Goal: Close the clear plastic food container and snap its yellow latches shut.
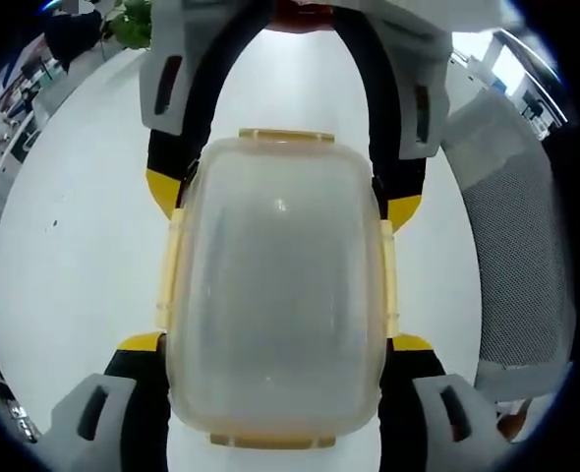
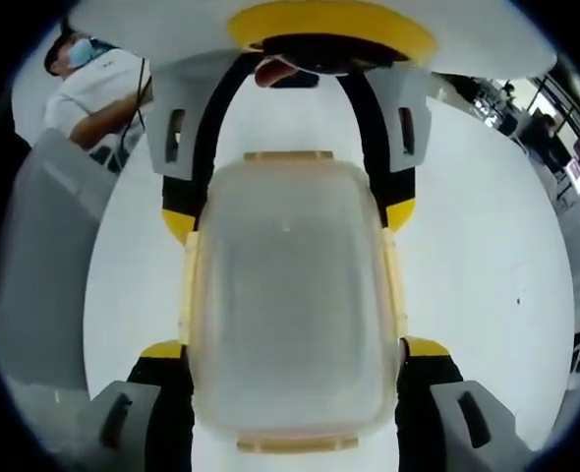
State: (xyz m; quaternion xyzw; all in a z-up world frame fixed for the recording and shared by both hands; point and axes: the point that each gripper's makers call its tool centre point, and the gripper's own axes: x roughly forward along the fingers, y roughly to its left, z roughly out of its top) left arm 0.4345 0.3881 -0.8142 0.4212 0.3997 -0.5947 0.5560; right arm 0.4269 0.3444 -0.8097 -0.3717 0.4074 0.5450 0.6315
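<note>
Clear plastic container (image 1: 275, 295) sits clasped end-to-end between left hand-held gripper (image 1: 275, 393) and right hand-held gripper (image 2: 290, 393), facing each other.

A plain white bench (image 1: 84, 246) with a smooth, glossy top spreads across the left gripper view, and it carries one tiny dark speck (image 1: 55, 223) near its left side. Beyond the bench's far left corner stands a green potted plant (image 1: 131, 22). Along the bench's right edge sits a grey mesh-backed chair (image 1: 516, 246). In the right gripper view, the white bench (image 2: 487, 236) has a small dark speck (image 2: 515, 302) towards its right side. A person in a white shirt (image 2: 98, 93) is beyond the bench's far left corner, next to a grey chair back (image 2: 39, 265).
</note>
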